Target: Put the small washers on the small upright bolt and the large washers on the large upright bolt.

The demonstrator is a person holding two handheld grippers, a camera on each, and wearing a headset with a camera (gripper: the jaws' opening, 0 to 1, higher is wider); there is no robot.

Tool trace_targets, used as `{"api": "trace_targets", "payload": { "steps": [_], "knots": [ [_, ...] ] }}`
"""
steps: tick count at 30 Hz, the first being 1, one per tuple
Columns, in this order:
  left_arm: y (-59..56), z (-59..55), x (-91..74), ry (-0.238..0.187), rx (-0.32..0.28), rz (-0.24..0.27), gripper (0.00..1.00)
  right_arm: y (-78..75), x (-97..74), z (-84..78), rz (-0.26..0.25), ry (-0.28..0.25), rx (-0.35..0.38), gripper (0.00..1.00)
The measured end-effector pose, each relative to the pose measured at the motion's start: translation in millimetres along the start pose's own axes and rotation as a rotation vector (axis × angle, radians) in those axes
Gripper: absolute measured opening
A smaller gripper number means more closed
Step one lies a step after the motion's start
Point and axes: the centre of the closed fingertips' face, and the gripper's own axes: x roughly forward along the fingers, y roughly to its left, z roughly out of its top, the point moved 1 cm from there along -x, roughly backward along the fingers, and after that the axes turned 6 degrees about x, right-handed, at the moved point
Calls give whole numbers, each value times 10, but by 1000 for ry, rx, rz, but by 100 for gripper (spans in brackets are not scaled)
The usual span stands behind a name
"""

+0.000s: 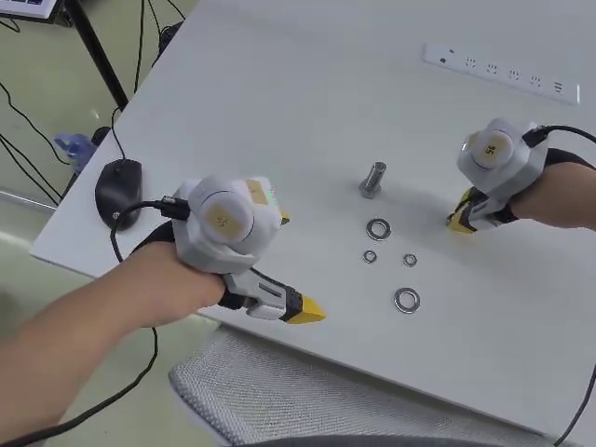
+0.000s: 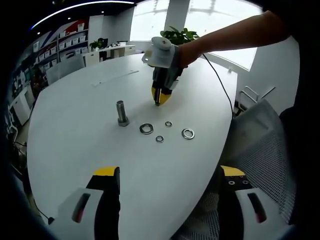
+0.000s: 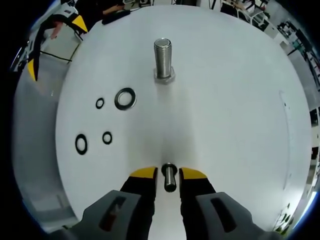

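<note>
Our right gripper [image 3: 169,173] clamped small bolt [image 3: 169,181]; left gripper [image 2: 169,172] gaped empty. We needed bolt stood square, clear of washers [image 3: 125,98].

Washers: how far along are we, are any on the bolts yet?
Done: nothing yet. All four washers lie loose on the table, and the large bolt stands upright and bare.
In hand: the right gripper is closed on the small bolt, apparently standing it on the table. The left gripper is open and empty.
Left: two small washers and two large washers to thread.
</note>
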Motion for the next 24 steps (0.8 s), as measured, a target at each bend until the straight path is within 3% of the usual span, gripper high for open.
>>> {"api": "trace_targets", "payload": {
  "steps": [5,17,24],
  "knots": [
    [-5,-9,-4,0,-3,0,80,-14,-9,18,-2,-6,-4,26],
    [-6,-5,-25,2,5,-2,79,-12,-58,11,-2,-2,-6,26],
    [-4,-9,-53,5,9,-1,78,-23,-139,91,-11,-17,-15,26]
  ]
}}
